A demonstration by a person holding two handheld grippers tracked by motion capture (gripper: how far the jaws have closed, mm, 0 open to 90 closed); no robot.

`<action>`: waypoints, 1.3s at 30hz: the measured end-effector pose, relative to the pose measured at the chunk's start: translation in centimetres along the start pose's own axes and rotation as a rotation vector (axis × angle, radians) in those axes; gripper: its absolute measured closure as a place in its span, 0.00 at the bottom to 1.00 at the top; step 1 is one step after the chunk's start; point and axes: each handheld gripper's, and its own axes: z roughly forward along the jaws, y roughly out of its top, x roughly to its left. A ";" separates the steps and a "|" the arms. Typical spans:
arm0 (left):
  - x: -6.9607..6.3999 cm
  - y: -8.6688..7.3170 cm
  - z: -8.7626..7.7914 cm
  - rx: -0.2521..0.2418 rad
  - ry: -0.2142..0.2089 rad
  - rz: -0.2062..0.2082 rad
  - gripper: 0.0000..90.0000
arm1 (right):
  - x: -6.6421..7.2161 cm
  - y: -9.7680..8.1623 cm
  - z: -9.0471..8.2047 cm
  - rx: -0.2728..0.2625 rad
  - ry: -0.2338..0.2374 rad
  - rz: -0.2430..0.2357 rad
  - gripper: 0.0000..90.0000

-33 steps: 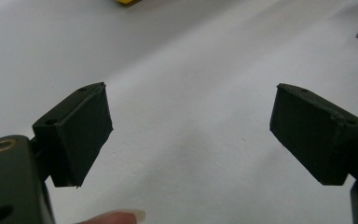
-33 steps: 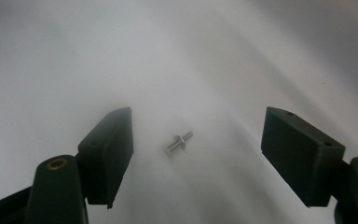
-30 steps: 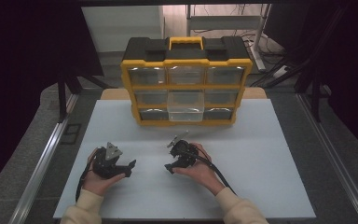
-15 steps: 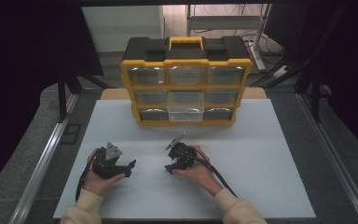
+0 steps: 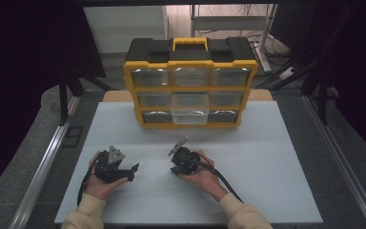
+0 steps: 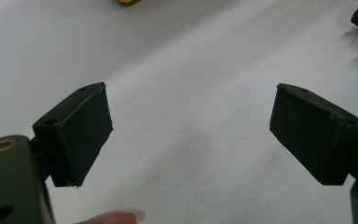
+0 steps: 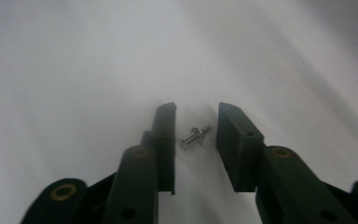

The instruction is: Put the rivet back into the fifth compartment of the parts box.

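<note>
Right gripper [image 7: 196,135] jaws just narrowed around a small screw [image 7: 196,135], untouched; high view hides it. Left gripper [image 6: 191,135] gapes wide.

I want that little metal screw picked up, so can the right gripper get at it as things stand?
Probably yes. The screw lies on the white table between the right gripper jaws, which have just been closing and do not yet touch it; nothing blocks them.

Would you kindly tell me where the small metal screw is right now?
In the right gripper view, the small metal screw lies on the white table, between the right gripper's two jaws, untouched by either.
</note>
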 end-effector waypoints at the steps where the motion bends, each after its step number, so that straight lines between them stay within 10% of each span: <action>1: 0.0 0.0 0.0 -0.001 0.000 0.001 0.15 | 0.0 0.0 0.0 0.001 0.001 0.000 0.80; 39: 0.0 0.0 0.0 -0.004 0.002 -0.004 0.15 | -1.4 -0.2 -1.4 -0.048 0.037 0.045 0.92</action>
